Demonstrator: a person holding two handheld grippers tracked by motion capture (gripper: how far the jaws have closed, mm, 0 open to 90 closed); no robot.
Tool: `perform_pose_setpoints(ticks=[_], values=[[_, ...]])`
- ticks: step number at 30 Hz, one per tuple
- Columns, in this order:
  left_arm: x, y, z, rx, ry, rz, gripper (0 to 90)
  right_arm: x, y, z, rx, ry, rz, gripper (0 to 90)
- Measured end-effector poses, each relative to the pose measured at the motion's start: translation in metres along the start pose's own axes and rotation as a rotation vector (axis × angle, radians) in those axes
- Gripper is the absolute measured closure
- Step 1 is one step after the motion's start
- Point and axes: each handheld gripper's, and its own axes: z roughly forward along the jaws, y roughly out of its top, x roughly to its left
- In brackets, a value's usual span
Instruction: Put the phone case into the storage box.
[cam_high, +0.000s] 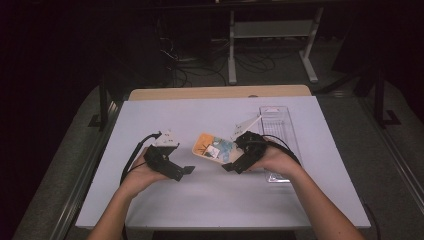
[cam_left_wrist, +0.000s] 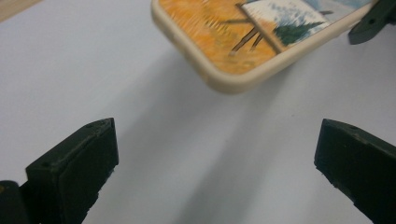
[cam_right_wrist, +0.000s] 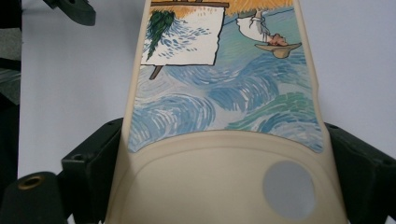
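Note:
A beige phone case (cam_high: 212, 148) printed with an orange and blue painting hangs tilted just above the white table (cam_high: 210, 195). My right gripper (cam_high: 228, 166) is shut on its camera end. In the right gripper view the jaws press both long edges of the case (cam_right_wrist: 224, 107), with the right gripper (cam_right_wrist: 224, 140) at the round lens hole. My left gripper (cam_high: 188, 170) is open just left of the case. In the left gripper view the orange corner of the case (cam_left_wrist: 243, 37) floats ahead of the left gripper (cam_left_wrist: 217, 144), casting a shadow on the table.
A clear plastic tray (cam_high: 278, 131) lies lengthwise to the right of the right hand. The table's wooden far edge (cam_high: 220, 92) shows beyond the white sheet. Cables and a metal frame (cam_high: 272, 30) lie on the dark floor behind.

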Motion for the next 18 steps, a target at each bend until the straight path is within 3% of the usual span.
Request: perform_pose_setpoints(ticks=[2,6,11,18], values=[[-0.002,-0.004,-0.001,-0.009,0.026,-0.003,0.0,0.004,-0.001,-0.002,-0.004,-0.009,0.039,9.7],[-0.006,-0.014,0.000,-0.020,0.050,-0.017,0.0,0.005,-0.003,-0.003,0.000,-0.012,0.051,9.7],[-0.007,-0.021,0.008,-0.021,0.041,-0.046,0.0,0.005,-0.004,0.002,-0.001,-0.024,0.066,9.8],[-0.007,-0.022,0.007,-0.045,0.054,-0.038,0.0,0.005,-0.004,0.006,-0.009,-0.026,0.066,9.7]])
